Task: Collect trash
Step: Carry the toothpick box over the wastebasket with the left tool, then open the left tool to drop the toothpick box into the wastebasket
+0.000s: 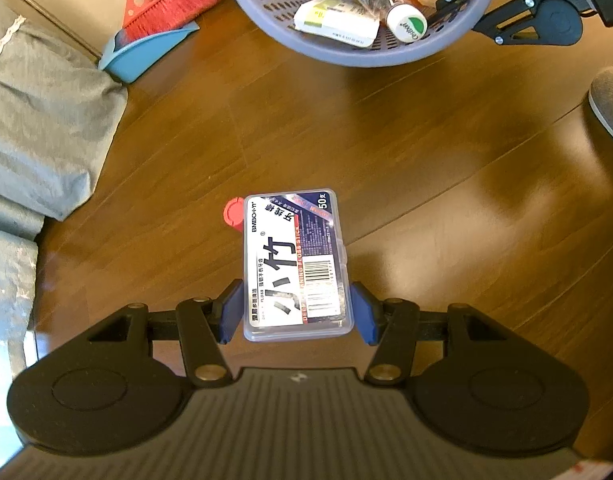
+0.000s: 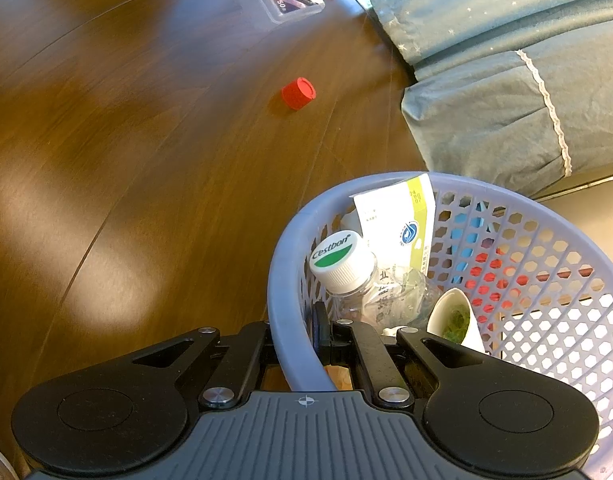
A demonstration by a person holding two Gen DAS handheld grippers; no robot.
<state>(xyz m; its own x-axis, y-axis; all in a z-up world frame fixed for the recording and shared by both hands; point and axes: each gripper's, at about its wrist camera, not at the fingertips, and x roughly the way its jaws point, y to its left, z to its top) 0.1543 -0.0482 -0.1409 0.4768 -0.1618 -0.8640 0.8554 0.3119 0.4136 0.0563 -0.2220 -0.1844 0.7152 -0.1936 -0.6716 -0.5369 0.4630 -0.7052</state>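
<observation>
The left gripper (image 1: 296,312) points steeply down at the brown wooden floor (image 1: 386,152), its blue pads clamped on the long sides of a clear rectangular plastic floss-stick box (image 1: 296,264) with a printed label. A small red round plastic cap (image 2: 298,93) lies on the floor just beside the box's far corner. Beyond the box stretches open bare floor up to the round lilac perforated plastic basket (image 1: 266,12) — it holds a bottle, a carton and wrappers. The right gripper (image 2: 302,336) grips the basket's rim, fingers together on the wall, though the pads are largely hidden. Grey-green bedding (image 1: 38,120) borders the floor beside the box.
</observation>
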